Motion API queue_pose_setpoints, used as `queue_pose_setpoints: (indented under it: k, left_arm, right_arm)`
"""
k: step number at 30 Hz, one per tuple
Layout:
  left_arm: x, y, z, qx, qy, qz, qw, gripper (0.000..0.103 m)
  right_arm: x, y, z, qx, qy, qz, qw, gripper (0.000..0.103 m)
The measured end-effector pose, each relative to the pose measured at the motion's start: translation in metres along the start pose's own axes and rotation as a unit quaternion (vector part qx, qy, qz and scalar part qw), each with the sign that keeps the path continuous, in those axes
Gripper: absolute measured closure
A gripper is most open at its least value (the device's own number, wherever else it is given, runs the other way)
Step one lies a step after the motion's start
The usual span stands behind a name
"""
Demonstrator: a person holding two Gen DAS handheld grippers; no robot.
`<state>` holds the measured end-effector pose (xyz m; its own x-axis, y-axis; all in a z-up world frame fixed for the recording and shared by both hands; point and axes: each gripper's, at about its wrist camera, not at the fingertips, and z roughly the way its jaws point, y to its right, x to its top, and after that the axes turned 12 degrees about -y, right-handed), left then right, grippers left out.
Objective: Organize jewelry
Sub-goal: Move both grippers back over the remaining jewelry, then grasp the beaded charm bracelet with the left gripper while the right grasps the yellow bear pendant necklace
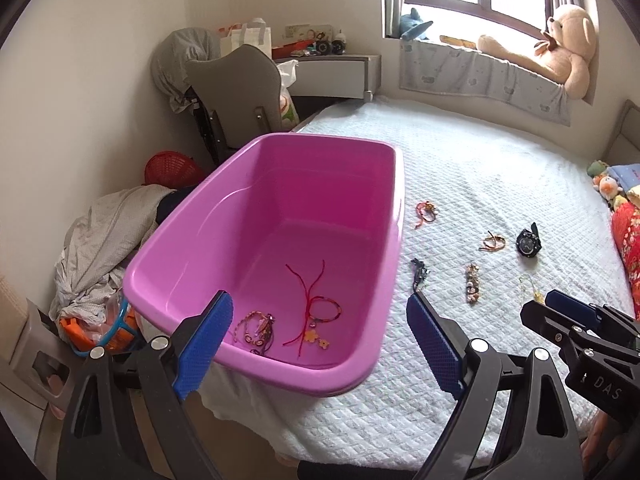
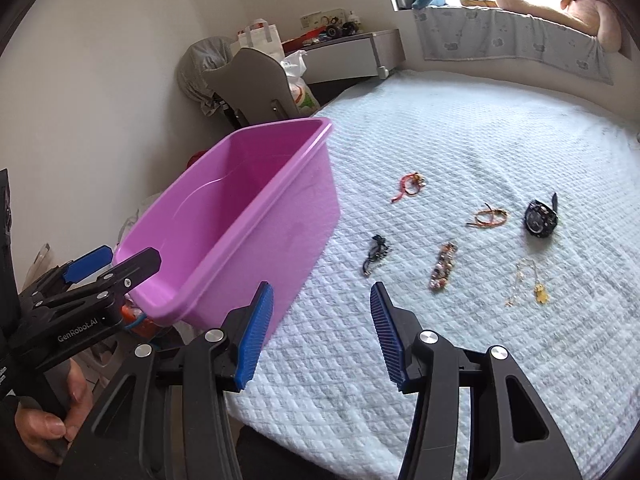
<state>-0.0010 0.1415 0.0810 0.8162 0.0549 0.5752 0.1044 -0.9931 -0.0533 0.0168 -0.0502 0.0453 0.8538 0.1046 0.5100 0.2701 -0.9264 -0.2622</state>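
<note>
A pink plastic tub [image 1: 394, 216] [image 2: 280, 216] sits at the bed's left edge. Inside lie a red-string bracelet [image 1: 320, 308] and a beaded bracelet [image 1: 258, 330]. On the bed beside it lie a red bracelet [image 2: 408, 185], an orange cord bracelet [image 2: 489, 217], a black watch [image 2: 540, 219], a dark hair clip [image 2: 375, 258], a beaded band [image 2: 443, 270] and a gold necklace [image 2: 530, 282]. My left gripper [image 1: 320, 340] is open and empty over the tub's near end. My right gripper [image 2: 320, 336] is open and empty above the bed, just short of the hair clip.
The white quilted bed [image 2: 440, 360] fills the right side. A grey chair [image 1: 236, 88], a red basket [image 1: 172, 168] and a laundry pile [image 1: 108, 248] stand left of the tub. Soft toys [image 1: 608, 188] lie at the bed's right edge.
</note>
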Motion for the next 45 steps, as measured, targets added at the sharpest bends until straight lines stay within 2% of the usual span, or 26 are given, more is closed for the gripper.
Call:
queue_pose_setpoints:
  k: [9,19,26,34,45]
  left_arm:
    - [-0.014,0.074,0.012,-0.049,-0.008,0.060,0.9969,0.015]
    - [-0.022,0.132,0.048,-0.083,-0.039,0.086,0.9921,0.015]
    - [-0.018,0.146,0.078,-0.077,-0.056,0.082,0.9920,0.015]
    - [-0.012,0.151,0.120,-0.052,-0.071,0.067,0.9939,0.015]
    - [-0.001,0.173,0.178,-0.041,-0.093,0.067,0.9926,0.015]
  right_arm:
    - [-0.045,0.071,-0.019,-0.059,0.002,0.061,0.996,0.054]
    - [-0.075,0.127,-0.023,-0.095,-0.001,0.123,0.988,0.052]
    - [-0.074,0.158,-0.008,-0.099,-0.012,0.141,0.985,0.051]
    - [-0.066,0.186,0.028,-0.109,-0.030,0.138,0.984,0.051]
    - [-0.045,0.224,0.073,-0.115,-0.046,0.141,0.982,0.051]
